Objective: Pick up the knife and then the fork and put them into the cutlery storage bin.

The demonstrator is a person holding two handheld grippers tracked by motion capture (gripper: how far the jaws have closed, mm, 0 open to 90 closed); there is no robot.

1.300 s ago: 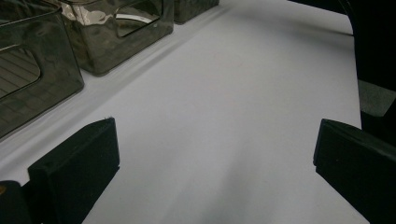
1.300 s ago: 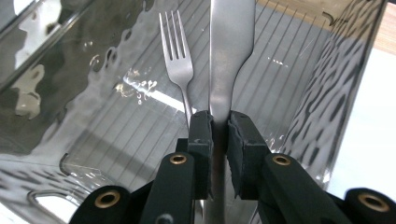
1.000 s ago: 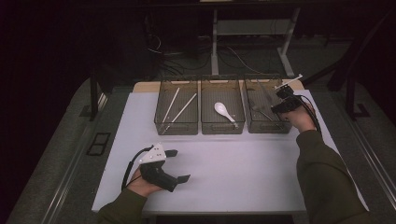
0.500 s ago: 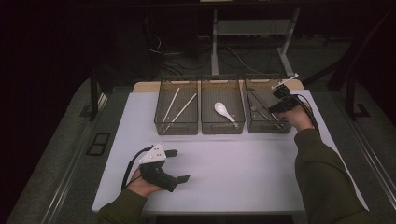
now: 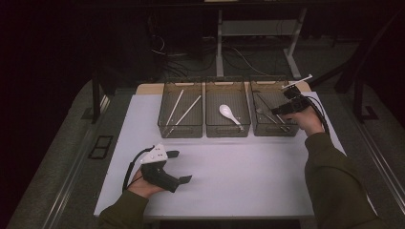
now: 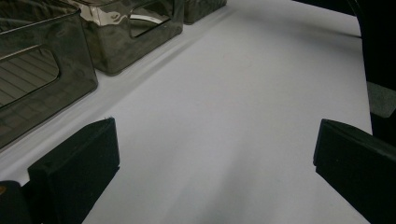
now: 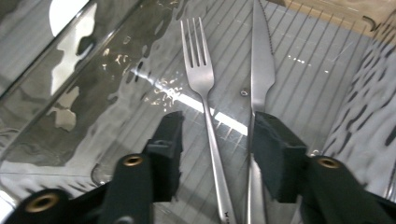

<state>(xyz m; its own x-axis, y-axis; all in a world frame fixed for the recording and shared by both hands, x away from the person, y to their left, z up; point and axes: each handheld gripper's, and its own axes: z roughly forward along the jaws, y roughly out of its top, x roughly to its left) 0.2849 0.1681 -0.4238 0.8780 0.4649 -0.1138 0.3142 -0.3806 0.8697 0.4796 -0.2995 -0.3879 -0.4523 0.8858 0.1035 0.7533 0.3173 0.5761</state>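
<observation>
Right gripper (image 7: 212, 140) is held released inside the right-hand bin (image 5: 291, 130) at the table's far right corner, its jaws straddling the fork (image 7: 205, 107); a knife (image 7: 259, 70) lies just beside; the fork is judged stiff, light and slippery, best pinched mid-handle; left gripper (image 5: 177, 167) rests released near the near edge.

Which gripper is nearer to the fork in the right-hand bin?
Right. The right gripper is over the bin with its open jaws either side of the fork; the left gripper rests on the table's near left, away from the bins.
</observation>
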